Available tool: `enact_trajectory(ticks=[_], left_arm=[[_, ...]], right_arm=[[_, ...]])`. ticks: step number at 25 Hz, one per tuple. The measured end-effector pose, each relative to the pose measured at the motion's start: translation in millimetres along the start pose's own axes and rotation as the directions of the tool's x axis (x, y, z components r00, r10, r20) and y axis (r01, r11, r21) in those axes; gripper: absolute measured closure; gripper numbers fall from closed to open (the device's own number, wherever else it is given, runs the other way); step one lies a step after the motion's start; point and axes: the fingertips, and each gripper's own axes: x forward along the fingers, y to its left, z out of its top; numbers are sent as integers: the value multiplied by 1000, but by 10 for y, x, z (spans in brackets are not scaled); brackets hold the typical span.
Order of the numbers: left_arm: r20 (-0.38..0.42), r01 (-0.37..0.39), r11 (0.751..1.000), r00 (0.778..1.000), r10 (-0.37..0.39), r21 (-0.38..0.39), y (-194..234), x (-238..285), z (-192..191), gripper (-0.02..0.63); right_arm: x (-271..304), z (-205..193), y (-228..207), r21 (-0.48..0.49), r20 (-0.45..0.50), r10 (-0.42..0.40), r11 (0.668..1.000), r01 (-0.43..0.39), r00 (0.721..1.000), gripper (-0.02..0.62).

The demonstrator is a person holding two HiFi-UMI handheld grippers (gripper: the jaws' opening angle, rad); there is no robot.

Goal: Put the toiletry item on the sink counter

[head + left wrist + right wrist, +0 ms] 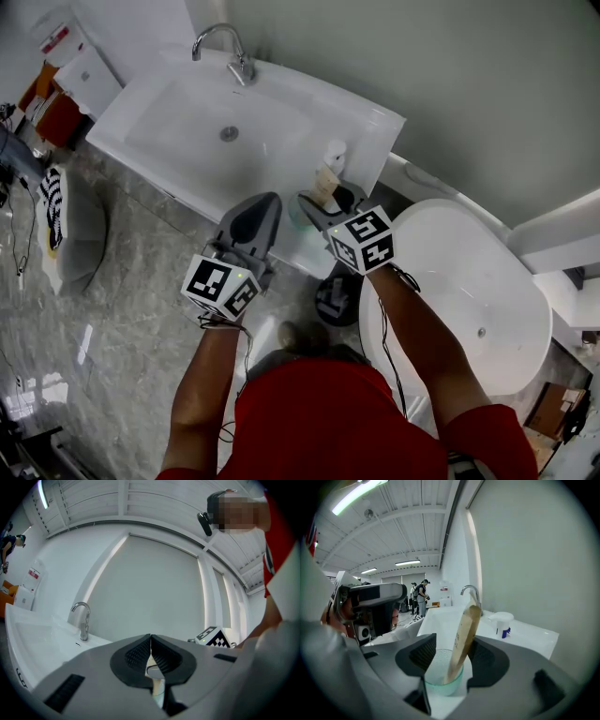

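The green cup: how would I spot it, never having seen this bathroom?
Find the white sink counter; at its front right corner stands the cup. Unlike the white container behind it, it is translucent green, holding a tan packet.

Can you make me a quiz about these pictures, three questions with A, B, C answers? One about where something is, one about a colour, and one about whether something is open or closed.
1. Where is the cup?
A in the sink bowl
B on the counter, between the right gripper's jaws
C on the floor

2. What colour is the tube standing in the cup?
A blue
B tan
C black

3. How are the left gripper's jaws?
A wide apart
B holding a tap
C shut together, empty

Answers:
1 B: the cup stands on the white counter with an open jaw on each side.
2 B: the right gripper view shows the tube is tan.
3 C: its pads meet with nothing between them.
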Motion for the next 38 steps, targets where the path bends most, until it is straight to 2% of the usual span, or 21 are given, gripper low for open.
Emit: enact_trajectory(ticks=[6, 11, 16, 21, 23, 26, 28, 33, 38], left_arm=[[-1, 8, 1000, 1000, -8, 3, -31, -24, -7, 588], [-2, 21, 1000, 1000, -21, 4, -82, -44, 1, 588], [-6, 37, 999, 999, -37, -1, -169, -47, -29, 588], [-6, 57, 998, 998, -57, 2, -279, -46, -32, 588], [-5, 63, 998, 998, -63, 5, -329, -41, -32, 588], [-2, 70, 998, 998, -70, 6, -402, -44, -19, 588], [-4, 76, 997, 997, -76, 11, -456, -44, -8, 588], [-4, 95, 995, 995, -95, 41, -605, -57, 28, 588], [13, 108, 992, 994, -109, 65, -721, -81, 123, 588]], right_arm=[[-75, -174, -180, 47, -50, -61, 997, 63, 997, 373], [-199, -245, -221, 78, -57, -76, 994, 80, 995, 367], [-480, -136, -74, 120, 8, -51, 992, 49, 999, 368], [-743, 79, 113, 104, 95, -17, 995, 7, 995, 370], [-819, 145, 148, 97, 124, -9, 995, -3, 992, 390], [-915, 245, 192, 70, 167, -10, 998, -2, 986, 502], [-968, 311, 237, 44, 207, 7, 999, -17, 978, 537], [-1118, 507, 408, -32, 297, 84, 996, -78, 951, 563], [-1216, 694, 590, -120, 318, 130, 988, -96, 939, 566]])
